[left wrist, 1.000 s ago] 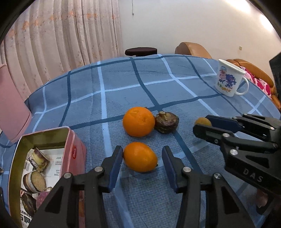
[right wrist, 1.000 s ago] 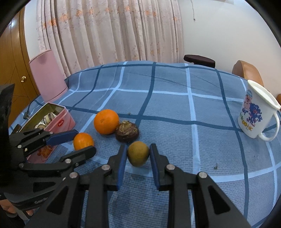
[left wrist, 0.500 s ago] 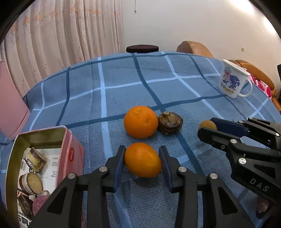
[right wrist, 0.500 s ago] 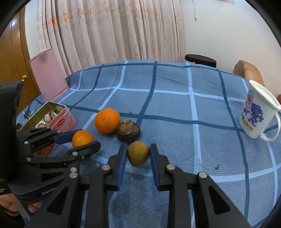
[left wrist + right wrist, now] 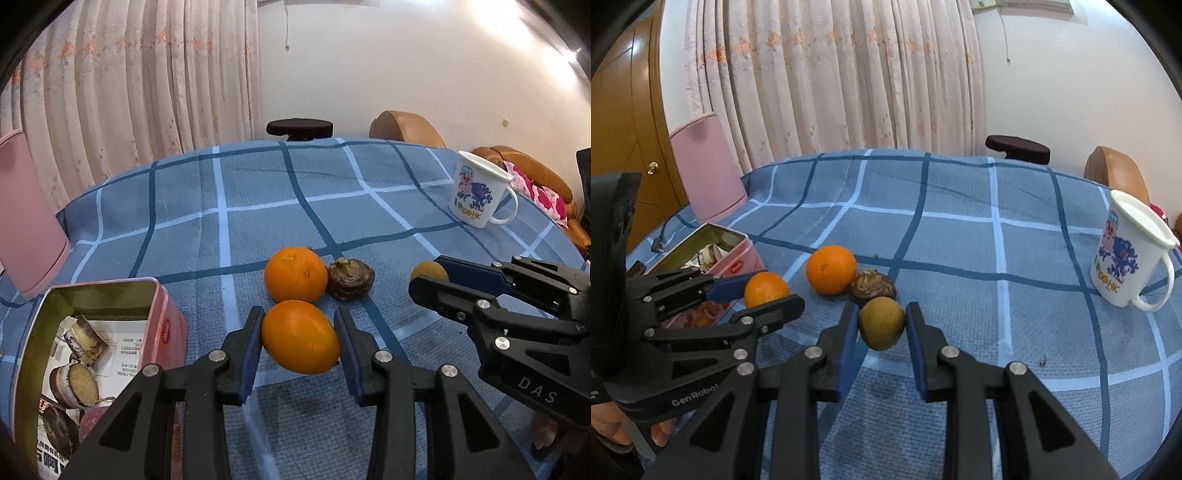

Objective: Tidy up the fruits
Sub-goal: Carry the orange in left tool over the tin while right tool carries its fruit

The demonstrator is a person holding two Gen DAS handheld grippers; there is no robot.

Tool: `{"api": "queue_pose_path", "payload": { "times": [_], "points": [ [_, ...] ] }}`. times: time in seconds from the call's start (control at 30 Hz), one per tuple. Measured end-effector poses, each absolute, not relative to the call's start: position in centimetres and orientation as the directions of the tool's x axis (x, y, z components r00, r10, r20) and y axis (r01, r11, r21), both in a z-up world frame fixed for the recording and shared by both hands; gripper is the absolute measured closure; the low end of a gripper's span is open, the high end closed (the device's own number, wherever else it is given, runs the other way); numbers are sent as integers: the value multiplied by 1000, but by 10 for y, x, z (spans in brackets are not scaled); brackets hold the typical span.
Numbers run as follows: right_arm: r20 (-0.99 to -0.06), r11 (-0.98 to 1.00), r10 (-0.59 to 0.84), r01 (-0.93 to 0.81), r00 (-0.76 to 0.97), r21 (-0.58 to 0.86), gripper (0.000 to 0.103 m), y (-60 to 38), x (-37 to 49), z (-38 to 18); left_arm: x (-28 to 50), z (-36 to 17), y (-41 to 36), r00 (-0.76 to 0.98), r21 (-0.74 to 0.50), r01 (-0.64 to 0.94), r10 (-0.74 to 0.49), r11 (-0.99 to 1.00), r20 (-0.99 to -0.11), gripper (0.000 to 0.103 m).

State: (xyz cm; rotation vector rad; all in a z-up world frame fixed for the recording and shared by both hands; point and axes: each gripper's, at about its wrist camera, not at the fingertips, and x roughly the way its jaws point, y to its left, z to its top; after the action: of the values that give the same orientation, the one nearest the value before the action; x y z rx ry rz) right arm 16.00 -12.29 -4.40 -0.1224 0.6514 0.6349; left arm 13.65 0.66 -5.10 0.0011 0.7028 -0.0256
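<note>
A: How far along was the sorting?

B: Barely begun. The left tongs (image 5: 300, 334) had just been closing and pinched the small orange (image 5: 300, 336), just in front of the big orange (image 5: 296, 274). The right tongs (image 5: 881, 322) pinched the brownish-green fruit (image 5: 881, 323) near the dark wrinkled fruit (image 5: 872, 287)

A: Anything put away?

B: No fruit that I could see in the pink tin (image 5: 164, 325); the big orange and the dark wrinkled fruit sat touching on the table (image 5: 258, 199)
</note>
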Motion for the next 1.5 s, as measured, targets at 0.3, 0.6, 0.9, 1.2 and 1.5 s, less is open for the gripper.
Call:
{"api": "queue_pose_path", "payload": {
  "times": [0.3,0.6,0.9,1.2,1.5],
  "points": [
    [-558,801,528,-594,640,76,74,-127,152,-39,129,-45,8,799,-3,7,-7,1000,-601,62],
    [-523,796,543,-601,657,71,74,-129,146,-35,121,-40,7,828,6,-4,7,1000,-560,62],
    [-500,796,548,-602,671,66,74,-131,142,-33,113,-36,6,852,19,-13,21,1000,-523,62],
    [-461,793,556,-608,692,45,74,-132,135,-29,105,-31,8,875,19,-32,37,999,-483,62],
    [-443,794,557,-607,703,35,74,-130,132,-27,99,-29,11,888,9,-42,41,999,-459,62]
  ]
}}
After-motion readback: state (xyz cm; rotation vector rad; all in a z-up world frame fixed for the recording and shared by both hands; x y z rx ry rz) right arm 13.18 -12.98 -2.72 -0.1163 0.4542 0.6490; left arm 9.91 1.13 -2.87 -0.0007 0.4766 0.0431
